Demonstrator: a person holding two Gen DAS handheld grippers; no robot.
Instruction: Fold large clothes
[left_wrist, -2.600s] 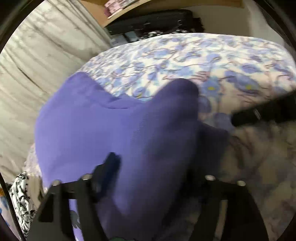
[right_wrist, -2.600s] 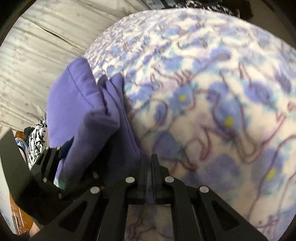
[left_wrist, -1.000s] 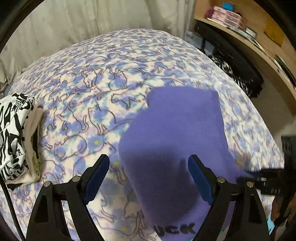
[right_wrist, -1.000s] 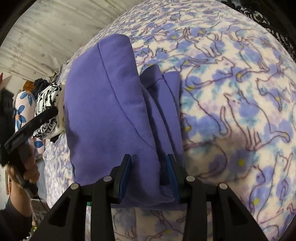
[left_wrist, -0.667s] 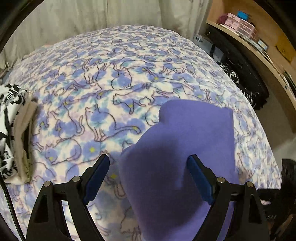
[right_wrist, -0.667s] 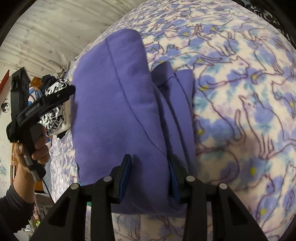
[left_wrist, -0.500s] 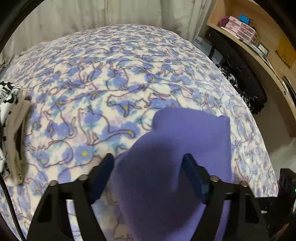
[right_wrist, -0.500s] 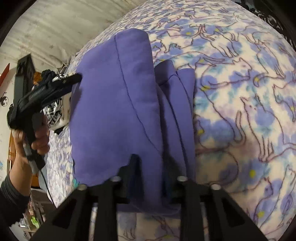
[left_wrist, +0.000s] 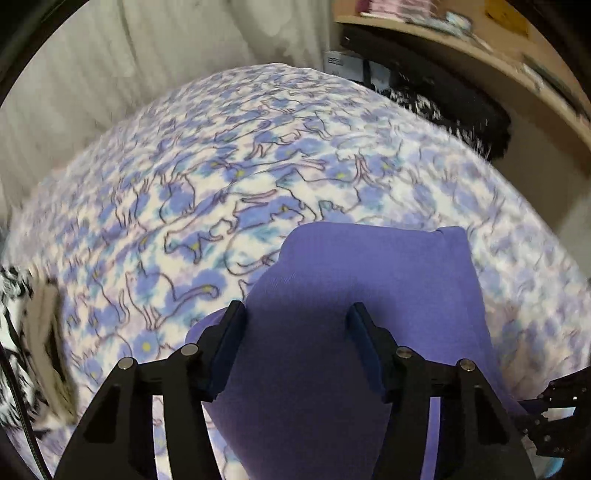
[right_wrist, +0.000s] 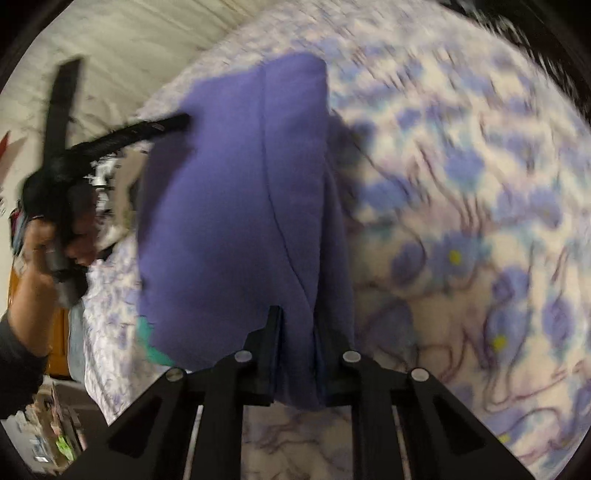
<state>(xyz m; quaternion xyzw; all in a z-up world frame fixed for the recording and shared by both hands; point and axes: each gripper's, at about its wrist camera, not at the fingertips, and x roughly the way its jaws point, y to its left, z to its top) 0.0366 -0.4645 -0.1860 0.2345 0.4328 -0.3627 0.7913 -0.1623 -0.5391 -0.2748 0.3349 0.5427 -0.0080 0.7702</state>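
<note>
**Purple garment nearly folded; both grippers closing in on its near end**

Progress. The purple garment (left_wrist: 369, 295) lies on the cat-print blanket (left_wrist: 229, 177) as a compact, several-layer bundle, long and narrow. From the right wrist view its top panel, with a seam down the middle, sits over stacked layers showing along the right edge (right_wrist: 332, 229). Main folds look done. What seems left is a final fold or a lift to the pile; I cannot tell which.

Grippers. The left gripper (left_wrist: 295, 325) stands about half open, straddling the garment's near end. Its jaws have just been closing, with cloth between them, but the pads (left_wrist: 229, 332) do not visibly press on it yet. The right gripper (right_wrist: 295, 354) is drawn narrow and clamps a thick fold of the purple cloth at the bundle's near edge; its jaws have also just been closing, onto that fold. The person's left hand (right_wrist: 48, 236) shows at the far left of the right wrist view, blurred.

Edges and room.
- Far edge of the bundle is a clean, squared line with a small raised corner at right (left_wrist: 450, 230).
- Beyond it, open blanket runs up to the pale curtain (left_wrist: 110, 74); plenty of room for a forward fold.
- Left: a black-and-white patterned garment (left_wrist: 22, 332), blurred, lies near the blanket's side, apart from the purple one.
- Right: blanket drops off toward a dark fringed item (left_wrist: 461, 122) under a wooden shelf (left_wrist: 480, 48); less room there.
- A teal patch (right_wrist: 147, 347) peeks out beneath the bundle's left corner; what it is I cannot tell.
</note>
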